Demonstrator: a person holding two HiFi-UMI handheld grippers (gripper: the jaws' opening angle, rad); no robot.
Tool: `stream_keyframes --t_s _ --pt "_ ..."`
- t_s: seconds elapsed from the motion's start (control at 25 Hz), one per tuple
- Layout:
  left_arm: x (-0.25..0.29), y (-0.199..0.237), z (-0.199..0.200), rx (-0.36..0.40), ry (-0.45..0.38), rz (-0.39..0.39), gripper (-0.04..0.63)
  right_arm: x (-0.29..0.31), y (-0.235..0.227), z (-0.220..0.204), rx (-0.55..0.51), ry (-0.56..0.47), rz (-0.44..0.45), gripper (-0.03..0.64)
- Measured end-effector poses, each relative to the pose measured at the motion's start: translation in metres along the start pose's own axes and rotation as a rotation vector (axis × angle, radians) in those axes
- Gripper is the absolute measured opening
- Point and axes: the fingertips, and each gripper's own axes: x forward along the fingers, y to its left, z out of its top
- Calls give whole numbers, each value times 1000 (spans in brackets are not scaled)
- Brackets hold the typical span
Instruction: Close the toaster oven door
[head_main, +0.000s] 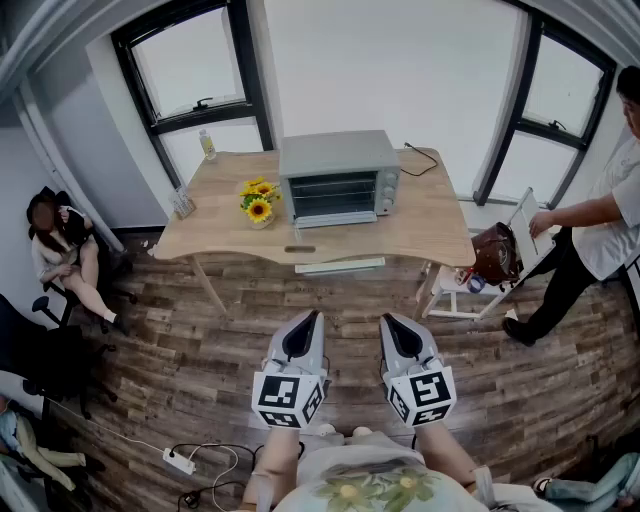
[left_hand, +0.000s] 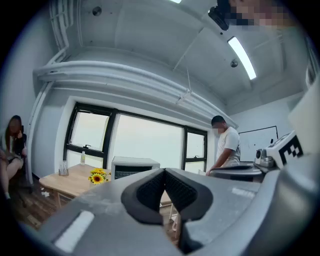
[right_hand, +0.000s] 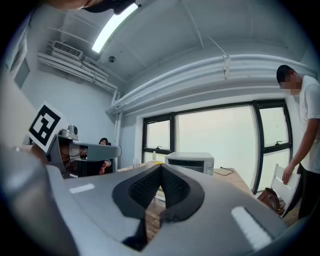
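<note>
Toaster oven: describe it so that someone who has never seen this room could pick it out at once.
Find the wooden table that stands before the windows. The toaster oven sits toward the middle of its far side, just right of a bunch of sunflowers. It is the only grey metal box on the table, with a dark glass front and knobs down its right side.
</note>
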Motion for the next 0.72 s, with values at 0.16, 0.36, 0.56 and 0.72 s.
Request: stream_keyframes --t_s 0.16,0.36,0.56,0.72 --pt "2 -8 -9 15 17 19 5 -4 -12 -6 9 -11 3 -2" --pt "-1 -11 -25 -1 22 64 5 -9 -22 -17 10 -6 17 0" --pt "2 -12 -40 -14 60 95 5 -12 -31 -22 13 -4 23 44" --pt "8 -12 -50 -42 78 90 47 -8 -39 -32 41 16 34 131"
